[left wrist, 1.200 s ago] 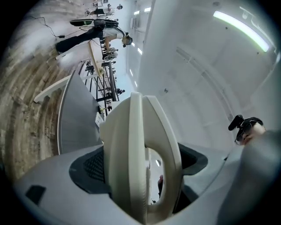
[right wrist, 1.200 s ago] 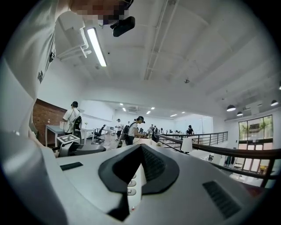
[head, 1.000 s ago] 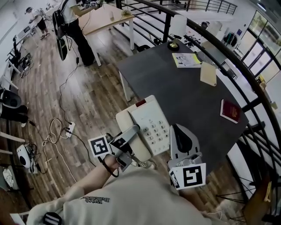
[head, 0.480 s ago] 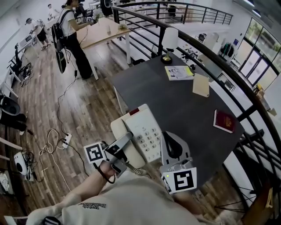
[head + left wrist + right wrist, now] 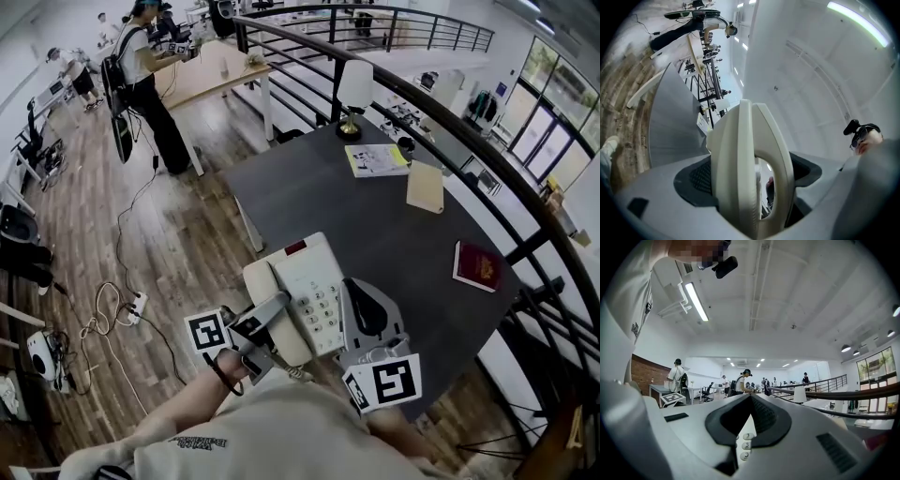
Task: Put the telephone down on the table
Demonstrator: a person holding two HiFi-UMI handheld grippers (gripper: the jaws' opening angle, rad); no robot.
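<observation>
Currently I have one cream telephone and two grippers in play. The left gripper is clamped on the telephone. In the left gripper view both of its dark pads press against the cream body, which stands edge-on between them. The right gripper has its jaws together with nothing between them, and it lies along the telephone's right side. A few of the number keys show in the right gripper view.

In the head view the telephone sits over the near corner of the dark bench. Its left part reaches past the edge, above the wooden floor. I cannot tell whether its underside touches the bench.

Farther along the bench I count four other things, all well apart from the telephone:
- one lamp with a white shade at the far end
- one yellow-and-white booklet just beside the lamp
- one tan notebook next to the booklet
- one red booklet nearer my right side
</observation>
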